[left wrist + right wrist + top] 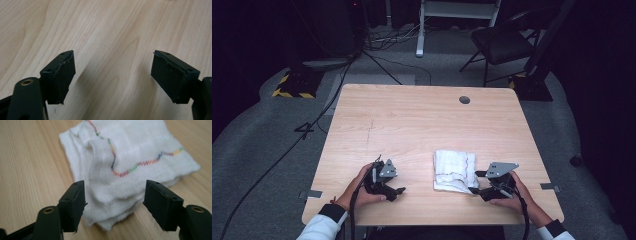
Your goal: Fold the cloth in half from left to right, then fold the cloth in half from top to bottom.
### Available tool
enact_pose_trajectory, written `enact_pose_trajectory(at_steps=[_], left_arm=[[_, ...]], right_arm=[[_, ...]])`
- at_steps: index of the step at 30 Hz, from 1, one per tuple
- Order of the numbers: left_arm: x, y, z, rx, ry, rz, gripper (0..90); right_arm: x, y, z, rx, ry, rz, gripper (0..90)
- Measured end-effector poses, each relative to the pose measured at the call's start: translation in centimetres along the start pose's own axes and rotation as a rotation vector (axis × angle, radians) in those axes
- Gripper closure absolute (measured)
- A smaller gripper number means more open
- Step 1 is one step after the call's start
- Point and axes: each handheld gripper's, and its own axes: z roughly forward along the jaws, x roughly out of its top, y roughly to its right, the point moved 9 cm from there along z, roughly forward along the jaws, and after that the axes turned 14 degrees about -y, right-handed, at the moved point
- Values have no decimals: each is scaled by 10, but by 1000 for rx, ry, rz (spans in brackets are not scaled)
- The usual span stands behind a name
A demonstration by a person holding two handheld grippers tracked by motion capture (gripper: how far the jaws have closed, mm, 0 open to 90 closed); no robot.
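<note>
Light wood table [422,125], square-ish, small dark grommet hole [464,100] near its far edge at about 1 o'clock from centre. Folded white cloth [453,171] lying flat toward the near edge, around 5 o'clock from table centre — layered, zigzag multicolour stitch line across the top in the right gripper view [130,167]. Right gripper [478,183] just beside the cloth at its 4 o'clock, jaws spread wide with a cloth corner between them, pads not pressing. Left gripper [398,191] well apart from the cloth at its 9 o'clock — jaws apart, bare wood between.
</note>
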Motion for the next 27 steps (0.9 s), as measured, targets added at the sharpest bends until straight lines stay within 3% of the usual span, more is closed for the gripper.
enact_pose_trajectory(at_steps=[6, 8, 14, 19, 27], left_arm=[[-12, -10, -4, 11, 2, -22, 177], [-18, -14, -4, -22, 15, -53, 174], [-21, -15, -4, -27, 60, -49, 170], [-21, -16, -3, -26, 76, -44, 167], [-21, -16, -3, -27, 77, -45, 165]], right_arm=[[13, -2, 11, -4, -4, 2, 288], [16, -3, 23, -18, -29, 3, 258], [25, 1, 33, -27, -18, 21, 243], [37, 10, 44, -43, -17, 30, 245], [58, 29, 59, -29, -21, 28, 249]])
